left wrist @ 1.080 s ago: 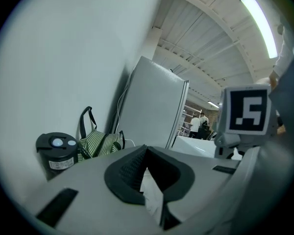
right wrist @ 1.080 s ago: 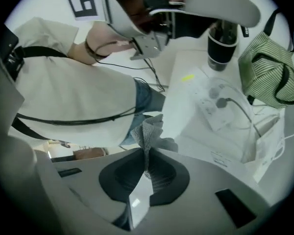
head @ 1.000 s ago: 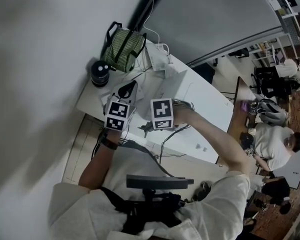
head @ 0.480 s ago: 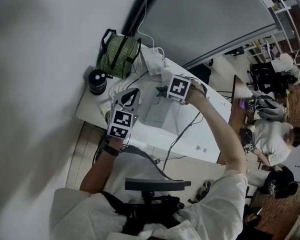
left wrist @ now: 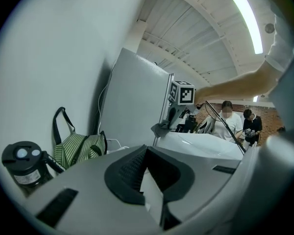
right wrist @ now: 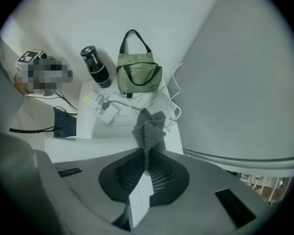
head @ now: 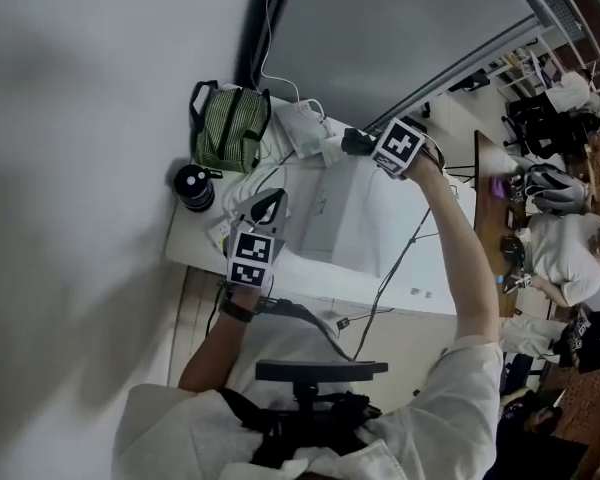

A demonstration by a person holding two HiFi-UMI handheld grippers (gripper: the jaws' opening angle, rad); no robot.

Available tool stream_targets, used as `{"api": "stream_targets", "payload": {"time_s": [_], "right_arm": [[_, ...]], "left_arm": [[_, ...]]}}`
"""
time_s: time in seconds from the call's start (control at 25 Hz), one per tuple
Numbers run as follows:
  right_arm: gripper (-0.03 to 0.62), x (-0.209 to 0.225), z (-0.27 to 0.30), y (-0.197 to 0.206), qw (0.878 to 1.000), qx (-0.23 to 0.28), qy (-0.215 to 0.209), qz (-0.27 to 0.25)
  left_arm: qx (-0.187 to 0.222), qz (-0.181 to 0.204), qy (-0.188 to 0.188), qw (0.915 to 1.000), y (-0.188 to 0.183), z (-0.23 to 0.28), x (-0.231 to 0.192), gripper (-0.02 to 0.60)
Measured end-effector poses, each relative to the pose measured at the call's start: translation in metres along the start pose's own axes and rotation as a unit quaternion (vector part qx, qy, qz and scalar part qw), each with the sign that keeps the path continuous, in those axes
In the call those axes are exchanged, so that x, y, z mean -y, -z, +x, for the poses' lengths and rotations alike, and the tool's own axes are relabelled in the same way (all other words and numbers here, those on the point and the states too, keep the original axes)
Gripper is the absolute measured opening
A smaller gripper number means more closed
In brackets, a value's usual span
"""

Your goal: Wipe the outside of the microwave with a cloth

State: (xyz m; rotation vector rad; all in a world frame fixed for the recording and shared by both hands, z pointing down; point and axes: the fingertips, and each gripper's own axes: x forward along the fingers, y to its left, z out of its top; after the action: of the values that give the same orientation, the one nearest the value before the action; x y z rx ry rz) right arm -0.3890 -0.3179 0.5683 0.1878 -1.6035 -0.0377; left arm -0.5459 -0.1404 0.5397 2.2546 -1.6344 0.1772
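Note:
The white microwave (head: 345,218) stands on a white table (head: 410,286). My right gripper (head: 350,142) is stretched out to its far top corner, shut on a crumpled grey cloth (head: 333,149). In the right gripper view the cloth (right wrist: 149,127) sticks up from the right gripper (right wrist: 147,166) above the microwave's top (right wrist: 108,146). My left gripper (head: 267,206) hovers by the microwave's near left side, shut and holding nothing. The left gripper view shows the left gripper (left wrist: 144,153), the microwave (left wrist: 201,143) and the cloth (left wrist: 159,129).
A green striped bag (head: 228,123) and a black bottle (head: 193,188) stand on the table's left end by the wall. White cables and a power strip (head: 305,120) lie behind the microwave. A grey partition (head: 380,38) rises beyond. People (head: 565,258) sit at desks on the right.
My right gripper has carried the cloth from the microwave's near side up to its far top corner. The left gripper has stayed almost in place.

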Motion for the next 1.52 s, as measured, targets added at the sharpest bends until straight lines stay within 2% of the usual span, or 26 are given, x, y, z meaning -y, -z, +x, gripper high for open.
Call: {"api": "stream_targets", "payload": {"time_s": [0.16, 0.36, 0.52, 0.64, 0.8, 0.92, 1.08, 1.2, 1.32, 1.44, 1.52], "right_arm": [[0.021, -0.057, -0.016, 0.044, 0.996, 0.039, -0.068, -0.040], [0.021, -0.143, -0.045, 0.114, 0.984, 0.105, -0.124, -0.067], [0.021, -0.194, -0.070, 0.200, 0.967, 0.163, -0.182, -0.075], [0.021, -0.202, -0.091, 0.283, 0.959, 0.214, -0.175, -0.063], [0.021, -0.172, -0.107, 0.421, 0.952, 0.266, -0.147, -0.033], [0.021, -0.144, -0.102, 0.520, 0.949, 0.288, -0.128, 0.000], [0.021, -0.097, -0.104, 0.616, 0.942, 0.320, -0.089, 0.039], [0.021, -0.055, -0.098, 0.668, 0.939, 0.330, -0.053, 0.082], [0.021, 0.000, -0.078, 0.705, 0.941, 0.314, 0.000, 0.125], [0.021, 0.059, -0.048, 0.721, 0.938, 0.296, 0.062, 0.167], [0.021, 0.071, -0.027, 0.718, 0.937, 0.294, 0.067, 0.175]], "left_arm": [[-0.004, 0.007, 0.018, 0.9998, -0.016, 0.024, 0.041, 0.026], [0.005, 0.032, 0.057, 0.9978, -0.042, 0.063, 0.118, 0.026], [0.018, 0.063, 0.079, 0.9947, -0.063, 0.090, 0.213, 0.026], [0.021, 0.090, 0.085, 0.9921, -0.068, 0.115, 0.302, 0.026], [-0.001, 0.110, 0.046, 0.9929, -0.052, 0.157, 0.423, 0.026], [-0.016, 0.115, 0.032, 0.9928, -0.036, 0.186, 0.504, 0.026], [-0.039, 0.127, 0.035, 0.9906, -0.026, 0.210, 0.591, 0.026], [-0.054, 0.139, 0.040, 0.9880, -0.016, 0.218, 0.635, 0.026], [-0.058, 0.147, 0.042, 0.9865, -0.009, 0.221, 0.661, 0.026], [-0.062, 0.152, 0.043, 0.9854, -0.007, 0.226, 0.676, 0.026], [-0.063, 0.155, 0.044, 0.9849, -0.007, 0.229, 0.683, 0.026]]}}
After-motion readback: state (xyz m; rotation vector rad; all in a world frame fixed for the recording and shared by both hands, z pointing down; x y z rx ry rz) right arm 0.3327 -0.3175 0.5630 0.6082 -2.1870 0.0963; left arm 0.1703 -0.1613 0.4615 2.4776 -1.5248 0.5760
